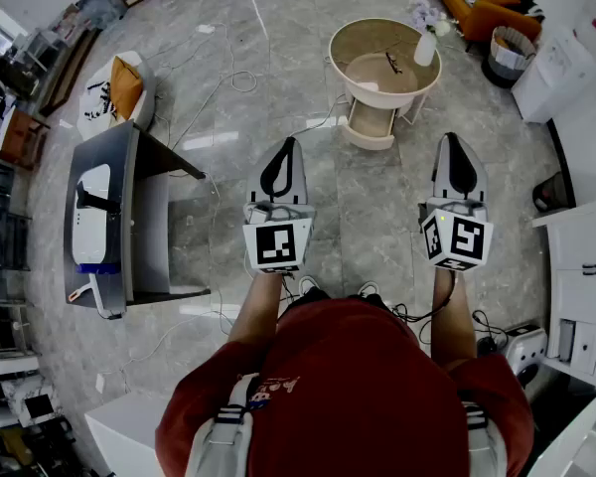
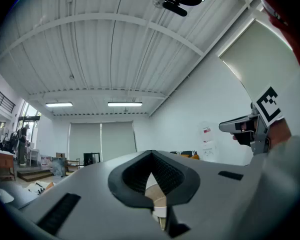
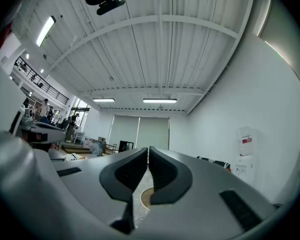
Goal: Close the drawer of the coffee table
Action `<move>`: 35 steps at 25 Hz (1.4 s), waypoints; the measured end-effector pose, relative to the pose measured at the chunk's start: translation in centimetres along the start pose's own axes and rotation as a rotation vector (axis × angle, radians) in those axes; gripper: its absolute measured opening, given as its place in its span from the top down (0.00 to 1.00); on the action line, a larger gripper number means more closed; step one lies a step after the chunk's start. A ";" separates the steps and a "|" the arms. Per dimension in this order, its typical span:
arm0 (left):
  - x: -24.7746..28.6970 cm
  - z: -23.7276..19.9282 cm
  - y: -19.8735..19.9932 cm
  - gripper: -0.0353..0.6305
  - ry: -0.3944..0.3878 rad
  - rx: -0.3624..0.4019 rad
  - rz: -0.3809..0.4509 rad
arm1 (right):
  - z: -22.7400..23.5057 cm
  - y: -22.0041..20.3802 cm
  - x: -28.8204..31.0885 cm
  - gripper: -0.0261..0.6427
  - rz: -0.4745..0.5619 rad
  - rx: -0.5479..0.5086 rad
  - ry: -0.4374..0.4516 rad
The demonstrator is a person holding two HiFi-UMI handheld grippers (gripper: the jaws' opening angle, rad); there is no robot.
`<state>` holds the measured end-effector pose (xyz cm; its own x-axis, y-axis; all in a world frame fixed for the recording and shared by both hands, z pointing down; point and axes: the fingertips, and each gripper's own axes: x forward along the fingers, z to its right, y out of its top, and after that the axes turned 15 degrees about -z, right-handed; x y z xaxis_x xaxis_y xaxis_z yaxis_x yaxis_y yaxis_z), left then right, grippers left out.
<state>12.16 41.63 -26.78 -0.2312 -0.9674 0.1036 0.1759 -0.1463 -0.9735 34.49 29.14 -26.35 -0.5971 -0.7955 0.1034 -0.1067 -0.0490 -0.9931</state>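
The task is only just starting: the drawer (image 1: 371,122) is standing pulled out from the front of the round coffee table (image 1: 334,53), which is sitting on the marble floor (image 1: 363,207) well ahead of the person (image 1: 358,396), and neither claw is touching it. The left claw (image 1: 290,145) and the right claw (image 1: 450,139) are hovering side by side in the air, each pressed together with nothing pinched, pointing toward the table. By my judgement everything is remaining: moving in, setting a claw against the drawer front and pushing it home.
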 end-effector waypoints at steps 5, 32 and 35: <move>-0.5 -0.2 -0.2 0.93 -0.008 -0.004 -0.027 | -1.1 0.1 -0.2 0.92 -0.005 -0.005 0.008; -2.4 -16.2 -6.0 0.93 -0.014 -0.033 -0.032 | -16.6 -0.5 5.0 0.92 -0.019 0.011 -0.016; -1.3 -16.9 -6.5 0.93 -0.029 -0.033 -0.064 | -16.8 -0.5 6.1 0.92 -0.028 0.010 -0.029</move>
<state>-4.88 47.38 -24.06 -0.2135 -0.9618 0.1715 0.1295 -0.2019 -0.9708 17.58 34.45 -24.28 -0.5708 -0.8108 0.1299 -0.1149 -0.0778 -0.9903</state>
